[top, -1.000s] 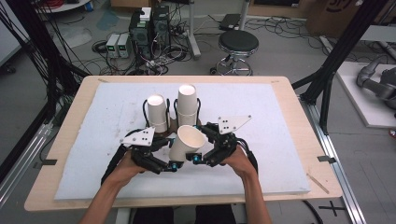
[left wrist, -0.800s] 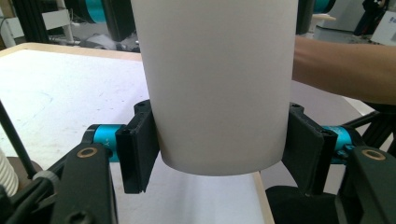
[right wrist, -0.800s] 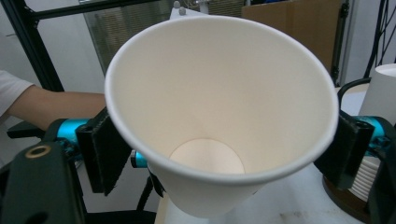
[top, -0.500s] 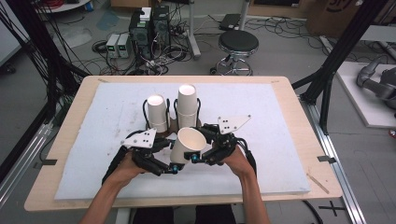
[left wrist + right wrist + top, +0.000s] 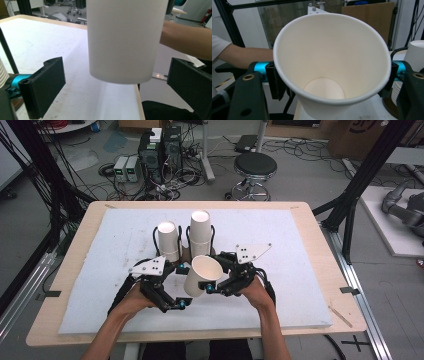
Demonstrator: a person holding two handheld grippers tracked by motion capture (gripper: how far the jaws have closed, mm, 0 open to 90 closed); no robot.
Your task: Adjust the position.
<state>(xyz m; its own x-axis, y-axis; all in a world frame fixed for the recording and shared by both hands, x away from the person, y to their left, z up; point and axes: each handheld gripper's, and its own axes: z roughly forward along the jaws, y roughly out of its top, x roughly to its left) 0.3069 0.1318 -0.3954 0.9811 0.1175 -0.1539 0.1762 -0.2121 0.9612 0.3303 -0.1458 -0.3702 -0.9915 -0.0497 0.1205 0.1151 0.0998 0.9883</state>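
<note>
White paper cup (image 5: 202, 275) sits tilted at lower centre of the high view, mouth up and toward the right, above the white foam-covered counter (image 5: 310, 270). Right gripper (image 5: 216, 279): jaws just closing, clenched on the cup near its rim. Left gripper (image 5: 176, 287): jaws just opening, released, standing apart from cup's base. Two stacks of white paper cups (image 5: 186, 237) stand upright just behind.
</note>
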